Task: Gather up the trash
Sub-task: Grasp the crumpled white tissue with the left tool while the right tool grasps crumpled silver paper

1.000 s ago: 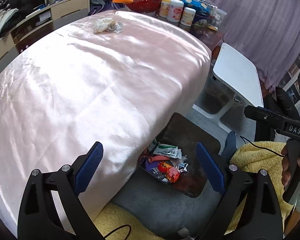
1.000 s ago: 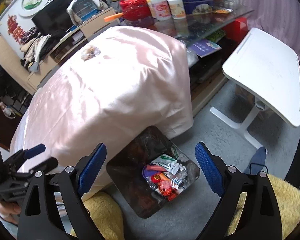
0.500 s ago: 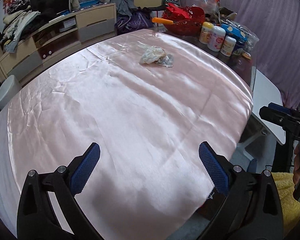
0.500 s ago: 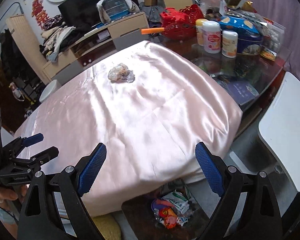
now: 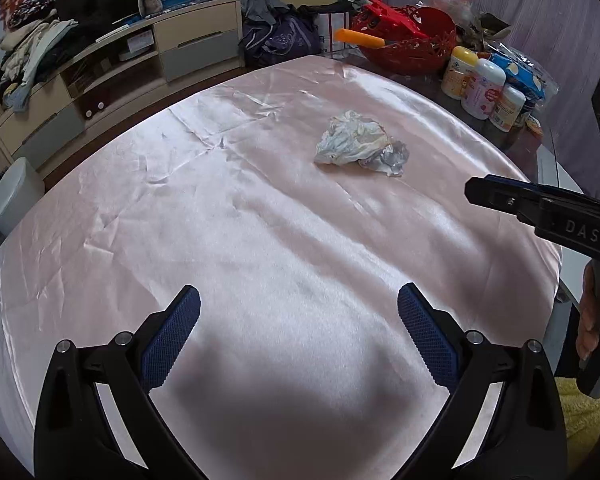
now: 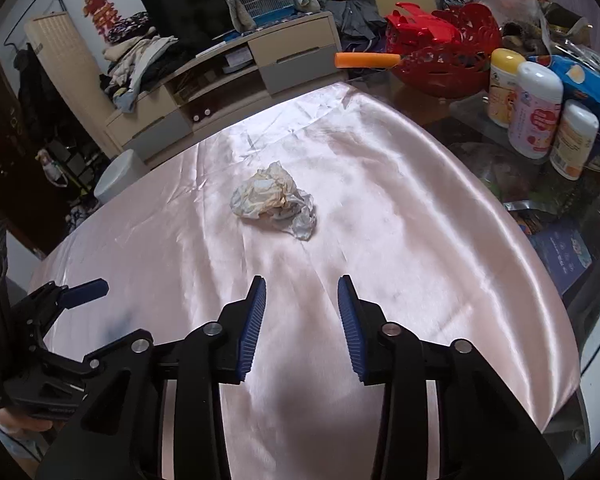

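Note:
A crumpled wad of whitish paper and plastic trash (image 5: 358,143) (image 6: 274,202) lies alone on the pink satin tablecloth (image 5: 236,240) (image 6: 400,240). My left gripper (image 5: 299,306) hovers wide open over the near part of the cloth, well short of the wad, with nothing between its fingers. My right gripper (image 6: 302,292) points at the wad from the near side, still apart from it; its jaws are closing, a narrow gap left and nothing between them. Each gripper shows at the edge of the other's view. The trash bin is out of sight.
A red basket (image 5: 410,46) with an orange handle (image 6: 366,59) sticking out, and several white bottles (image 6: 534,110), crowd the glass table end at the far right. A TV cabinet (image 5: 132,64) with clothes and a birdcage stands behind. A white stool (image 5: 14,196) sits at the left.
Both grippers swung up from the floor bin to over the table and advanced toward the wad. The right jaws narrowed from wide open; the left stayed wide.

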A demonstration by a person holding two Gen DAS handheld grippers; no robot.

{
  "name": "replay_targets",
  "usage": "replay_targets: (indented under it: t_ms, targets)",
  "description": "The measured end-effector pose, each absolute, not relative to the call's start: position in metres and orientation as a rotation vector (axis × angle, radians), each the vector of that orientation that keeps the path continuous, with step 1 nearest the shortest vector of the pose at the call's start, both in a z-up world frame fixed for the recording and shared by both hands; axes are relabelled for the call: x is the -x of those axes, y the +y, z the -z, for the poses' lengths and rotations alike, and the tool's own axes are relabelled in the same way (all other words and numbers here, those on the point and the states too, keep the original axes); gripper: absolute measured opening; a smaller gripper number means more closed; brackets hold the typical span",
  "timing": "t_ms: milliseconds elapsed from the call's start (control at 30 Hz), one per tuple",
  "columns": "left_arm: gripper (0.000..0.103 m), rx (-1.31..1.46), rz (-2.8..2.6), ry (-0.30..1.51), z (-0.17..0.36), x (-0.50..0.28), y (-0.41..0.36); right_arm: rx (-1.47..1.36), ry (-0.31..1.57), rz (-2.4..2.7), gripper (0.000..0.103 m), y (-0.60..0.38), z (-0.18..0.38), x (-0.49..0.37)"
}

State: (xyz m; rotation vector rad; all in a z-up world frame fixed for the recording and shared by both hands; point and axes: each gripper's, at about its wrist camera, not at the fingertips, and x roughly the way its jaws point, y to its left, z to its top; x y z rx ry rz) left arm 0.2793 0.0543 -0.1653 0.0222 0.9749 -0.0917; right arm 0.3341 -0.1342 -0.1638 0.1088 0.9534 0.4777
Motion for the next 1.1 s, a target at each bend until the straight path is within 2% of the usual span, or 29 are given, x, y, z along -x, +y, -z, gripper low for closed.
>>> replay_targets:
  t_ms: [433,500,567,633,1100]
  targets:
    - [0.094,-0.030,0.130,0.995,0.183,-0.322,0.050,-0.127,0.994,-0.508,0.031,-0.109,0.199,-0.391]
    - [0.094,-0.032,0.134,0.997,0.185,-0.329,0.049,-0.124,0.997,-0.510,0.025,-0.108,0.202,-0.398]
    - [0.094,-0.038,0.135,0.999,0.187,-0.335,0.046,-0.110,1.000,-0.509,0.014,-0.109,0.203,-0.400]
    - [0.094,-0.041,0.138,0.998,0.188,-0.342,0.043,-0.094,0.992,-0.501,0.012,-0.112,0.200,-0.401]
    - [0.091,-0.043,0.251,0.961,0.190,-0.390,-0.004,0.034,0.944,-0.397,0.011,-0.151,0.177,-0.408]
